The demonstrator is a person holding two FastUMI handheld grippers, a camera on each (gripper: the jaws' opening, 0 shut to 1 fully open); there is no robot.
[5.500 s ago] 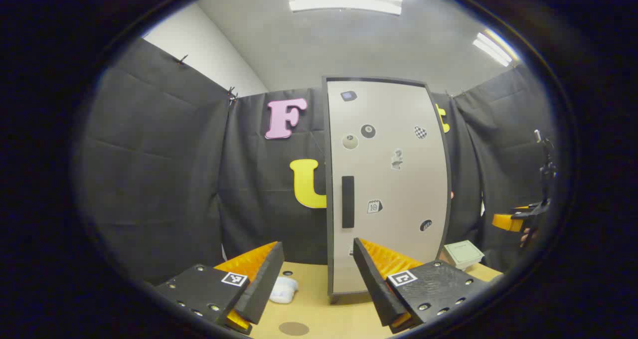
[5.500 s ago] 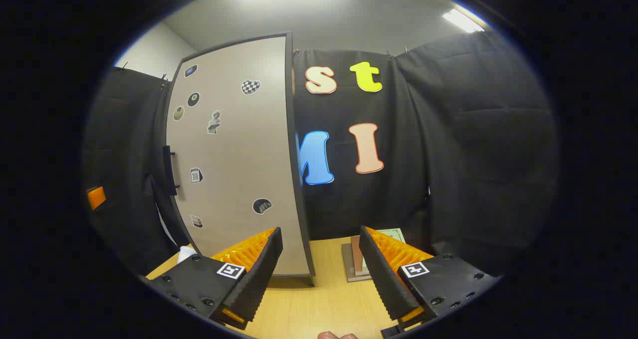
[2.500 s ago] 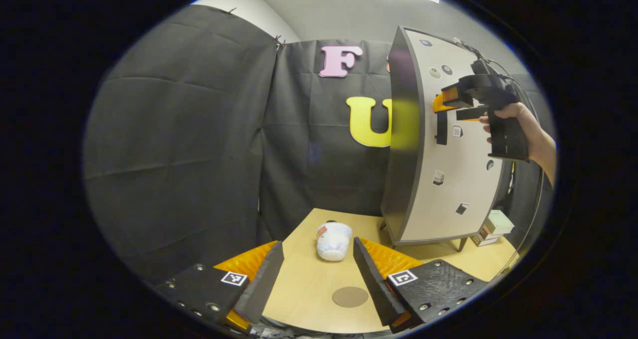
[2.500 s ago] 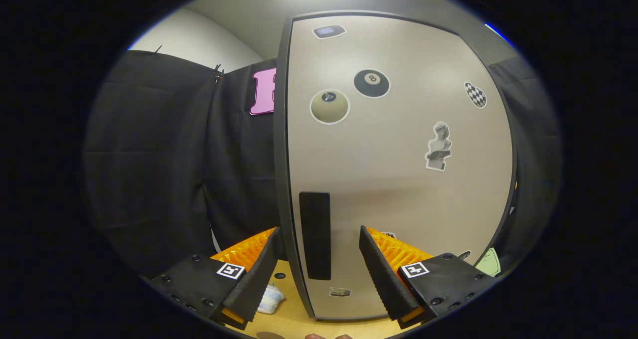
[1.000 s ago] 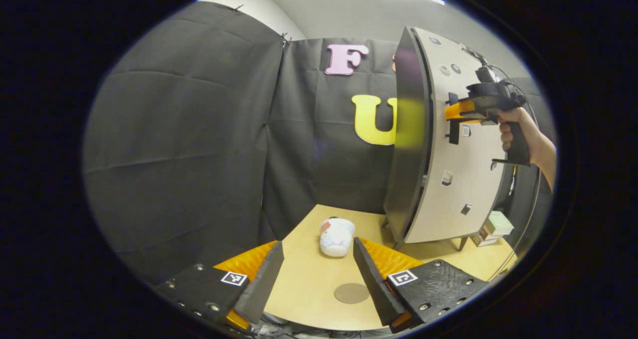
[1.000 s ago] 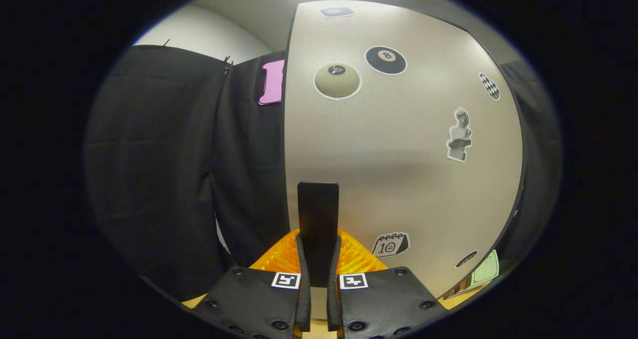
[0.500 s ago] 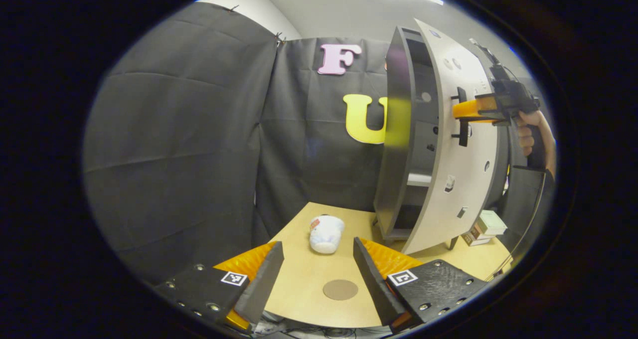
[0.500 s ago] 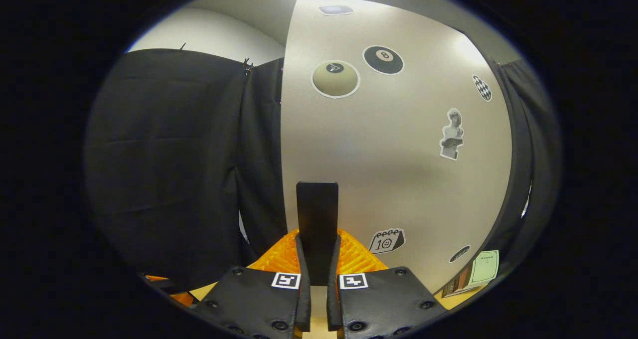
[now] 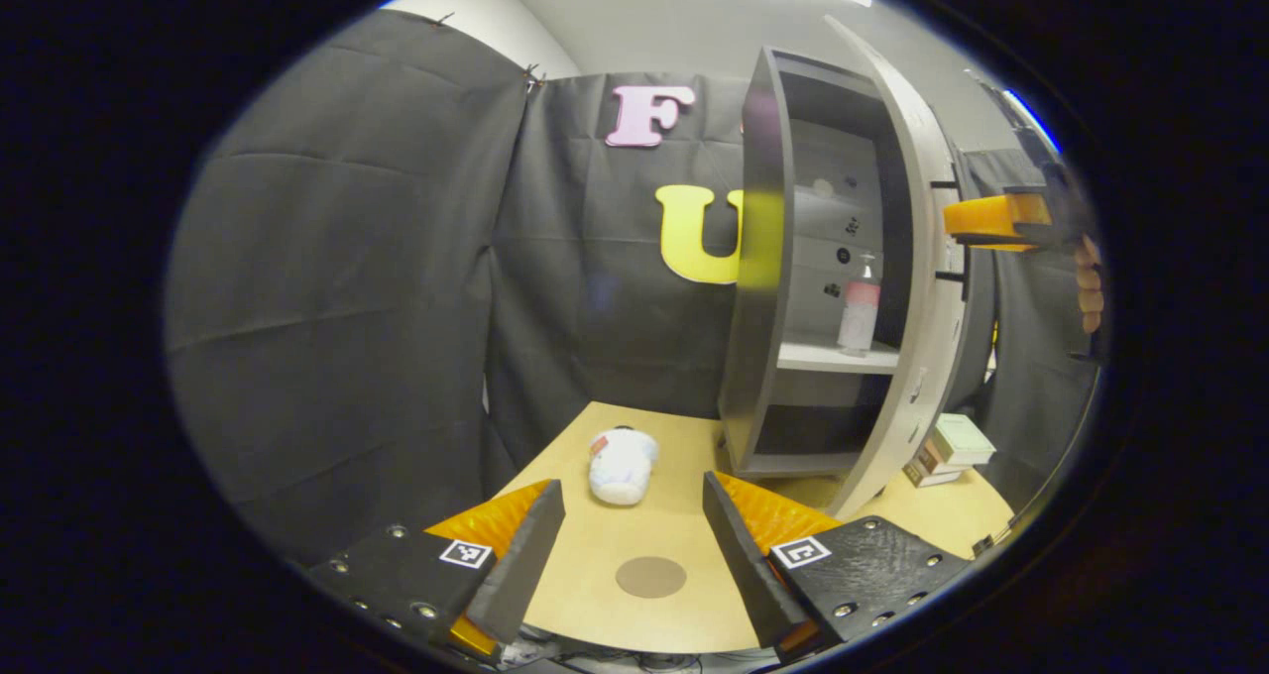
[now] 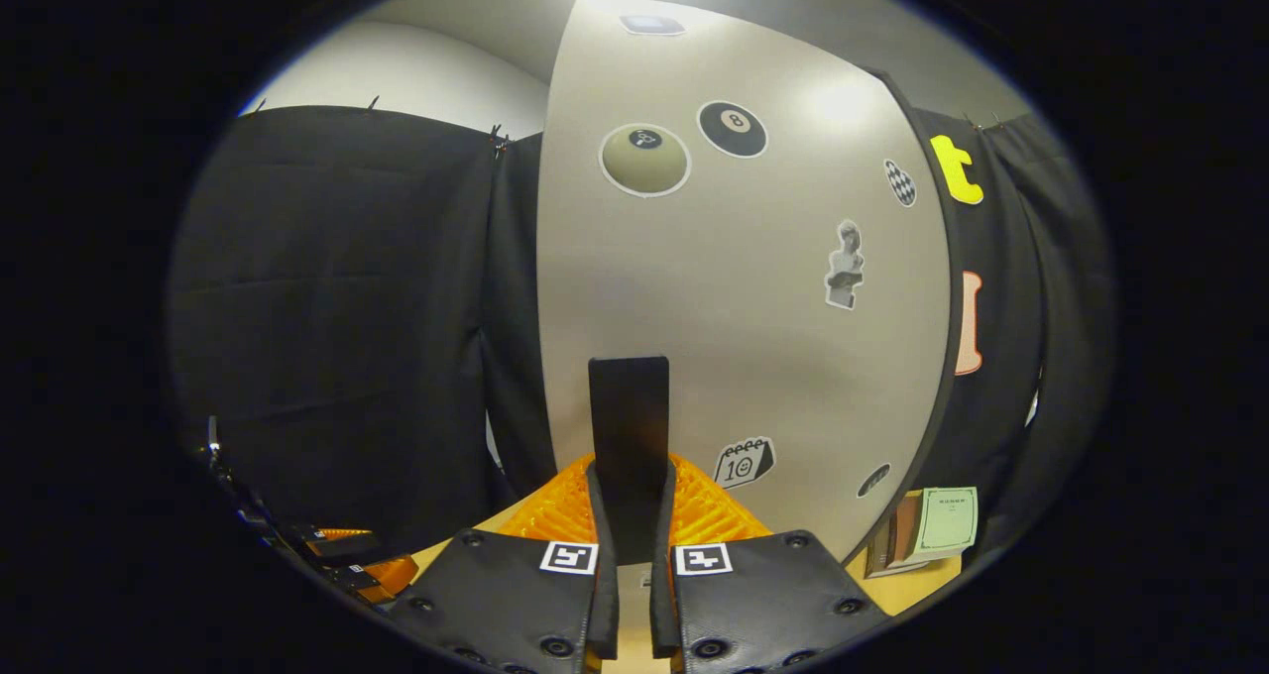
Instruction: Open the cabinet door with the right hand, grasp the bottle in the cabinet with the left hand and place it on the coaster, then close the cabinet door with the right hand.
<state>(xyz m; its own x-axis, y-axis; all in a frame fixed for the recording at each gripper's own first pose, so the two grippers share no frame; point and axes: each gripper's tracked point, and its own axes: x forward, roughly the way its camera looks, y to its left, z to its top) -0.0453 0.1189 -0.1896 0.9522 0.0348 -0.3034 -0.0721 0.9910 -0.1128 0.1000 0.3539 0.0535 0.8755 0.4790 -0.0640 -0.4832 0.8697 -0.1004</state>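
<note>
Step 1, door swing: right claw pinches the black bar handle of the beige stickered cabinet door. Left claw spread; clear pink-banded bottle on shelf ahead-right, round brown coaster between its fingers. Next, probably: left reaches in.

The cabinet door is showing a smooth, faintly sheeny face, while the wood-look table is lying matt beside the cloth wall.

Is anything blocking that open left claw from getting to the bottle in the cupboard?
Nothing visible: the cabinet door is swung aside, and the bottle stands exposed on the shelf, beyond the left gripper.
</note>
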